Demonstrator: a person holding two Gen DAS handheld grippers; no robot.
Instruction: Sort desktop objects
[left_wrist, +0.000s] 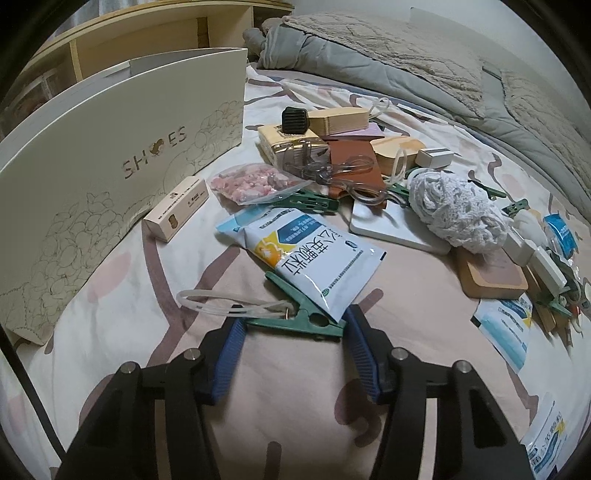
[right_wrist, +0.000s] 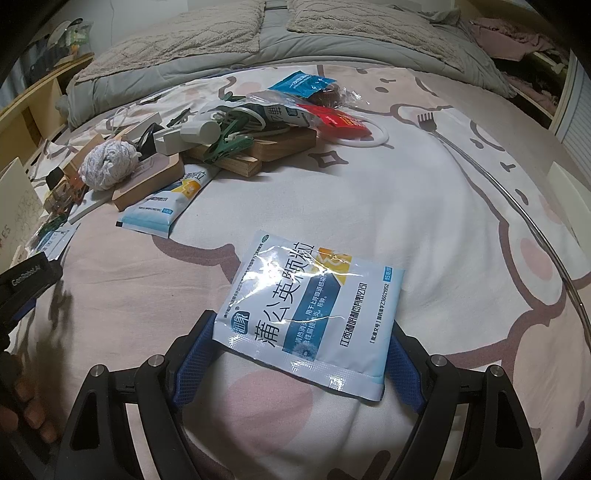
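Note:
In the left wrist view a green clothes peg (left_wrist: 295, 322) lies on the bedsheet, one arm tucked under a white-and-blue sachet (left_wrist: 314, 254). My left gripper (left_wrist: 295, 317) is shut on the peg, a blue pad against each end. A clear plastic loop (left_wrist: 221, 304) hangs from the peg's ring. In the right wrist view my right gripper (right_wrist: 303, 325) holds another white-and-blue sachet (right_wrist: 306, 314) across its width; the sachet covers both fingertips. The left gripper's black body (right_wrist: 29, 280) and a person's fingers (right_wrist: 33, 417) show at the left edge.
A cream shoe box (left_wrist: 122, 177) stands at left, a small carton (left_wrist: 177, 208) beside it. A pile with a white knit ball (left_wrist: 454, 210), wooden blocks (left_wrist: 491, 277) and green pegs fills the middle. A grey quilt (left_wrist: 406, 62) lies behind. A metal rod (right_wrist: 480, 166) lies at right.

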